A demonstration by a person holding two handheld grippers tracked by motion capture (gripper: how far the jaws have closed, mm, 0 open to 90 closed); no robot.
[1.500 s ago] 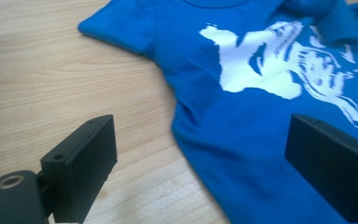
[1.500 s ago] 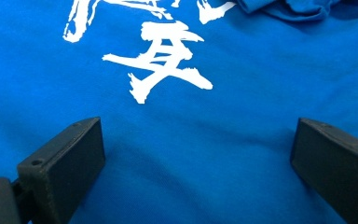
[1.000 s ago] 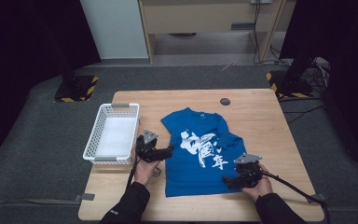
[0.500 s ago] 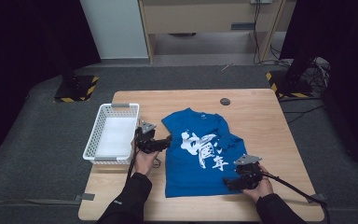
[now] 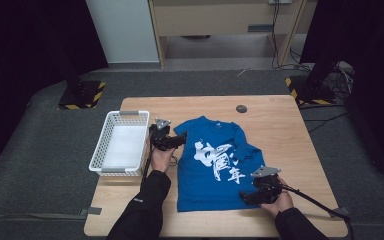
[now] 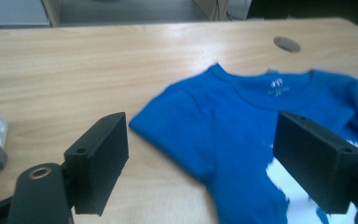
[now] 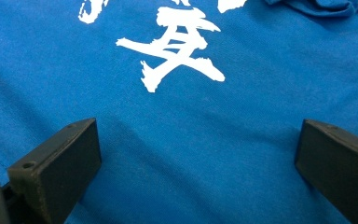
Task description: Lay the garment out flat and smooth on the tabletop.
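A blue T-shirt (image 5: pixel 212 165) with white brush lettering lies flat on the wooden table (image 5: pixel 275 125), collar toward the far edge. My left gripper (image 5: pixel 179 141) stands open at the shirt's left shoulder; in the left gripper view the shoulder and sleeve fold of the T-shirt (image 6: pixel 205 126) lie between its wide-apart jaws. My right gripper (image 5: pixel 247 197) hovers open over the shirt's lower right part near the hem. In the right gripper view the T-shirt's cloth (image 7: pixel 196 135) and a white character (image 7: pixel 172 51) spread between the jaws. The right sleeve is bunched up.
A white mesh basket (image 5: pixel 100 155) stands on the table's left edge, close to my left hand. A small dark round disc (image 5: pixel 241 108) sits near the far edge of the table. Bare wood lies to the right of the shirt.
My left gripper has moved away from me, from the shirt's left side up to its left shoulder. The right gripper has stayed near the lower right hem.
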